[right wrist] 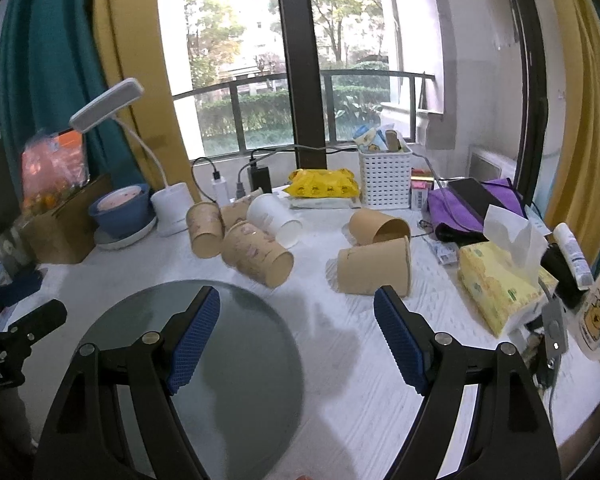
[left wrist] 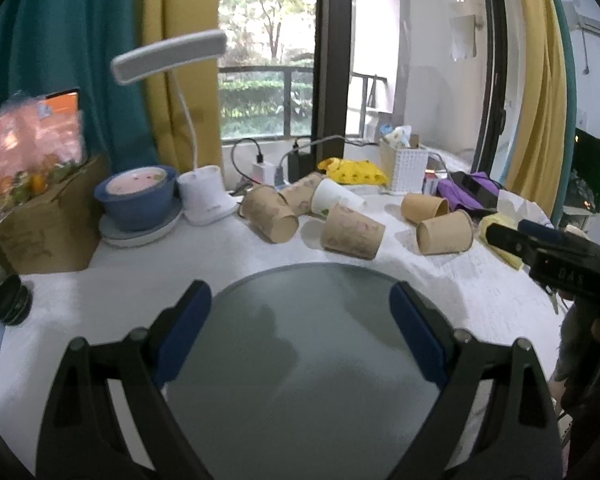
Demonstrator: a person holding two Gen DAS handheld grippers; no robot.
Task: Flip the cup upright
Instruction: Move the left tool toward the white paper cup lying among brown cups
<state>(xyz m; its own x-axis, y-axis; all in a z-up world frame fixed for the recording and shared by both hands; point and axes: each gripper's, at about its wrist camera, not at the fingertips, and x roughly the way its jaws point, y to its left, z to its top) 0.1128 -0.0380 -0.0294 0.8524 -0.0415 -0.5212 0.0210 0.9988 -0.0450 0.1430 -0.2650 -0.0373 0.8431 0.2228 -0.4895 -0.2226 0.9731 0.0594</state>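
Several paper cups lie on their sides on the white table. A patterned brown cup (left wrist: 352, 232) (right wrist: 258, 254) lies in the middle, a plain brown cup (left wrist: 444, 233) (right wrist: 374, 271) to its right with another (right wrist: 378, 227) behind it, and a white cup (left wrist: 336, 198) (right wrist: 276, 218) further back. My left gripper (left wrist: 300, 304) is open and empty above a round grey tray (left wrist: 300, 360). My right gripper (right wrist: 298, 308) is open and empty, just short of the plain brown cup; it also shows at the right of the left wrist view (left wrist: 540, 240).
A white desk lamp (left wrist: 204, 196), a blue bowl on a plate (left wrist: 138, 196) and a cardboard box (left wrist: 40, 228) stand at the left. A white basket (right wrist: 384, 178), yellow packet (right wrist: 324, 186), purple pouch (right wrist: 472, 210), tissue pack (right wrist: 500, 276) and mug (right wrist: 598, 314) crowd the right.
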